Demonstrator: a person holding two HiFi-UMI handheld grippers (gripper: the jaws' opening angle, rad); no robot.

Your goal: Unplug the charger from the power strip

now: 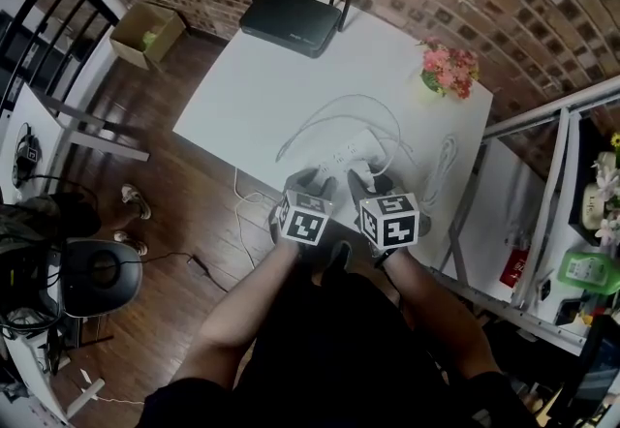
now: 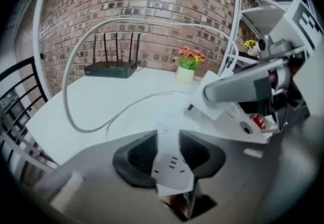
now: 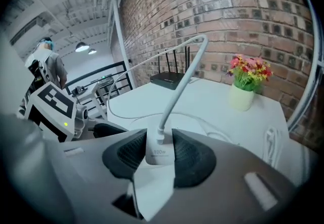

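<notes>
1. Near the front edge of the white table (image 1: pixel 242 107), the power strip (image 1: pixel 351 151) lies flat. In the head view its long axis runs from the person's near left toward the far right.
2. The left gripper (image 2: pixel 168 148) sits over the near end of that strip and points along its length. Its 2 pads meet the strip's long sides with no gap showing, so I read it as clamped on the strip, pinning it down.
3. The right gripper (image 3: pixel 158 143) is clenched on the white charger (image 3: pixel 159 156), 1 pad on each flat side. The white cable (image 3: pixel 178 88) rises from the charger's top and arcs away over the table.
4. In the left gripper view the charger (image 2: pixel 211 102) hangs ahead and to the right of the left jaws, tilted. It seems to ride above the strip's face rather than sit in it. A dark bit at its lower corner may be a prong, but it is too small to be sure.
5. Judgement: the right hand does the pulling and the left does the holding. The coming move turns on drawing the charger straight off the strip's face — square to the long axis — while the left stops the strip from following.
6. A slanted pull could bind the prongs or drag the strip — the cable's loop may also tug sideways.
</notes>
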